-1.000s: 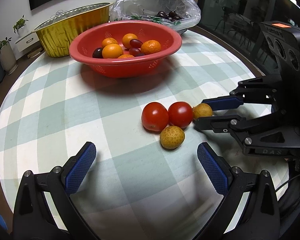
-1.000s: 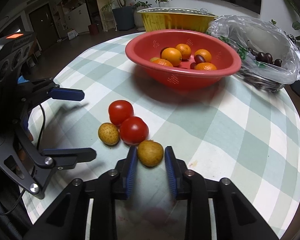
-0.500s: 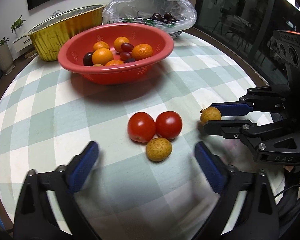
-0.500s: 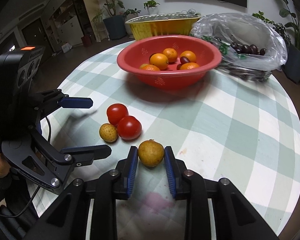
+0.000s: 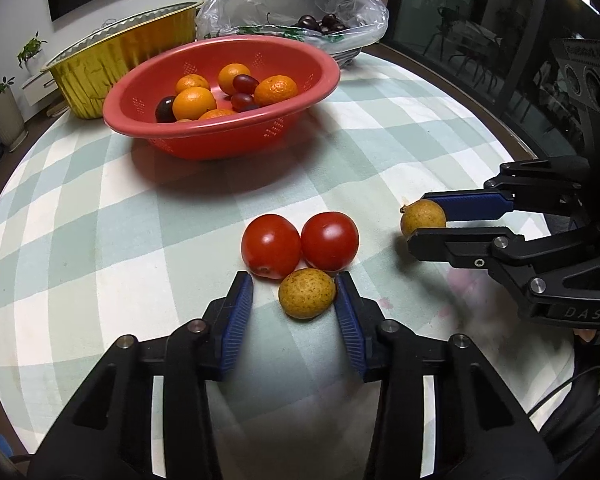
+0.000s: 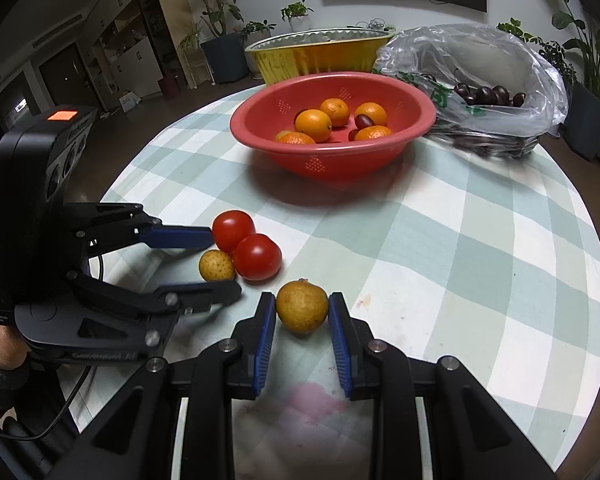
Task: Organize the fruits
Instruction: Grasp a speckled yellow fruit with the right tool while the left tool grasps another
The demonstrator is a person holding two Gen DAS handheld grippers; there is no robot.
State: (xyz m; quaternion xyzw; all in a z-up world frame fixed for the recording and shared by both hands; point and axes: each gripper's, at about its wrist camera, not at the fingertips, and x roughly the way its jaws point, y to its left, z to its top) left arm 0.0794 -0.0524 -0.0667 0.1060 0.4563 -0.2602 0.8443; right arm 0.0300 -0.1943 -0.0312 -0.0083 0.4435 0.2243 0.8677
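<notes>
My right gripper (image 6: 302,314) is shut on a yellow-brown fruit (image 6: 302,307), held just above the checked tablecloth; the gripper (image 5: 418,220) and its fruit (image 5: 422,217) also show in the left wrist view. My left gripper (image 5: 294,294) is partly closed around a second yellow-brown fruit (image 5: 307,293) on the cloth, its right pad touching, its left pad a gap away. Two red tomatoes (image 5: 271,245) (image 5: 330,241) lie just beyond it. A red bowl (image 5: 320,92) of oranges and dark plums stands farther back.
A gold foil tray (image 5: 112,60) stands behind the red bowl on the left. A clear plastic bag (image 5: 300,4) holding dark cherries lies behind on the right. The round table's edge (image 5: 512,140) curves close on the right.
My left gripper has moved forward and narrowed around the near yellow-brown fruit. My right gripper has drawn its held fruit away from the tomatoes.
</notes>
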